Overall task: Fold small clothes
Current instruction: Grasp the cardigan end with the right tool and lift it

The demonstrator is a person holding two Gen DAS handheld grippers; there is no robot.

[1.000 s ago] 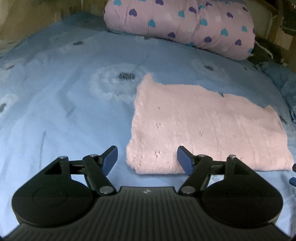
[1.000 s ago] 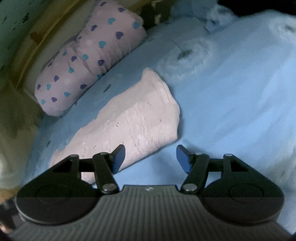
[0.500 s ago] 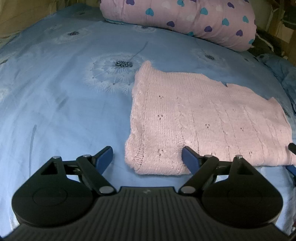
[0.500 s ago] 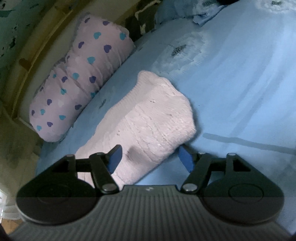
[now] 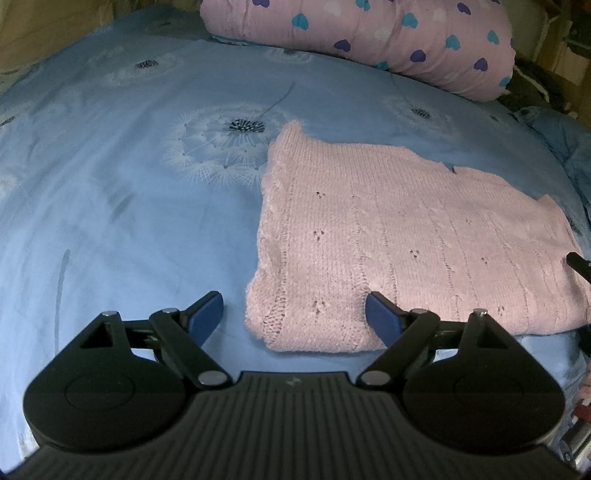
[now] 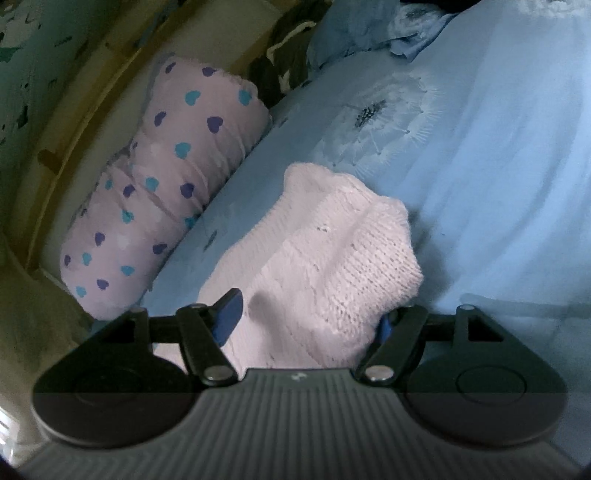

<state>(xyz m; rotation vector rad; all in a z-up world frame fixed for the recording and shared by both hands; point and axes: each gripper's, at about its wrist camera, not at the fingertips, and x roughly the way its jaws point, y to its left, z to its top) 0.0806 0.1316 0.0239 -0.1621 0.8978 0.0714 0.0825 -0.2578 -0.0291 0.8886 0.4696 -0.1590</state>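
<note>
A pink knitted garment point(image 5: 399, 240) lies folded flat on the blue bedsheet point(image 5: 118, 206). My left gripper point(image 5: 295, 314) is open, its blue fingers straddling the garment's near left corner low over the sheet. My right gripper point(image 6: 308, 319) is open at the garment's other end point(image 6: 332, 266), with the knit bunched up between its fingers; the right fingertip is mostly hidden behind the fabric. A tip of the right gripper point(image 5: 578, 262) shows at the right edge of the left wrist view.
A pink pillow with blue and purple hearts point(image 5: 369, 33) lies along the far side of the bed, also in the right wrist view point(image 6: 166, 192). Crumpled blue fabric point(image 6: 362, 29) and dark clothing point(image 6: 284, 62) lie beyond it.
Both grippers have moved forward and down onto the garment's ends. The right gripper's fingers now enclose the bunched end; the left gripper's jaws have widened around the corner.
</note>
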